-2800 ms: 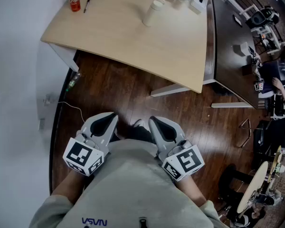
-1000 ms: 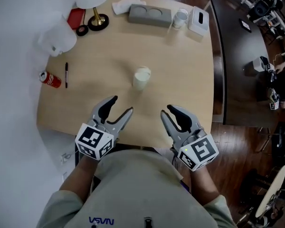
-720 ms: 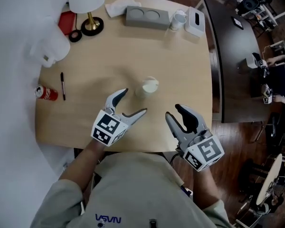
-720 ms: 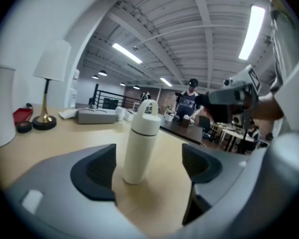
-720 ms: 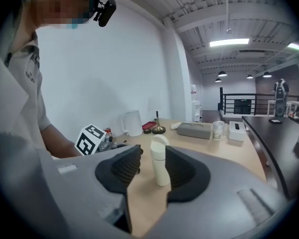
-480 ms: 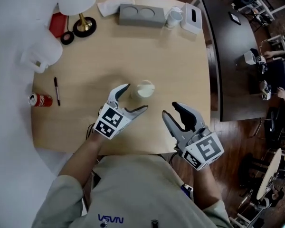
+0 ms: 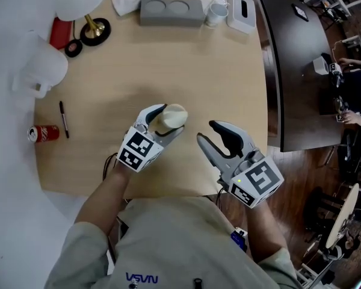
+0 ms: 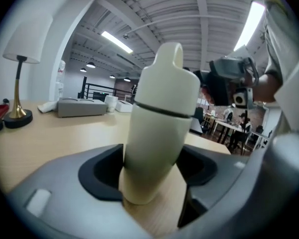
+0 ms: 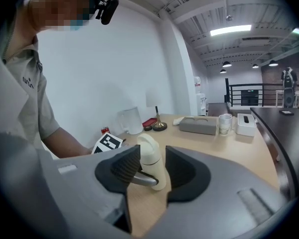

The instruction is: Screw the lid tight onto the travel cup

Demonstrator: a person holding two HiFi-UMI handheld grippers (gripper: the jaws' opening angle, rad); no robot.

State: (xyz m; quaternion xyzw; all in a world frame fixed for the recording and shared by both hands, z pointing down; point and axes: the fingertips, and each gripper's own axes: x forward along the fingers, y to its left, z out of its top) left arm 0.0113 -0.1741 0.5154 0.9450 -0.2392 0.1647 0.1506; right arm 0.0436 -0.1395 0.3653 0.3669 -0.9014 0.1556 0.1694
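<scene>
A cream travel cup (image 7: 171, 117) with its spouted lid (image 8: 169, 78) on top stands on the light wooden table (image 7: 216, 71) near the front edge. My left gripper (image 7: 167, 120) has the cup's lower body between its jaws, which are closing, and both pads lie against its sides in the left gripper view (image 8: 152, 173). My right gripper (image 7: 207, 132) is open with nothing between its pads, a short way to the right of the cup. In the right gripper view the cup (image 9: 150, 161) shows beyond the open jaws (image 9: 152, 169).
A red can (image 7: 42, 133) and a pen (image 7: 63, 119) lie at the left. At the back are a lamp base (image 7: 95, 29), a grey two-well tray (image 7: 171, 11), a white mug (image 7: 215, 12) and a tissue box (image 7: 240, 12). A dark table (image 7: 301, 59) adjoins on the right.
My left gripper has moved forward to the cup, opened wide, then closed its jaws around the cup. The right gripper has come slightly nearer and opened a little.
</scene>
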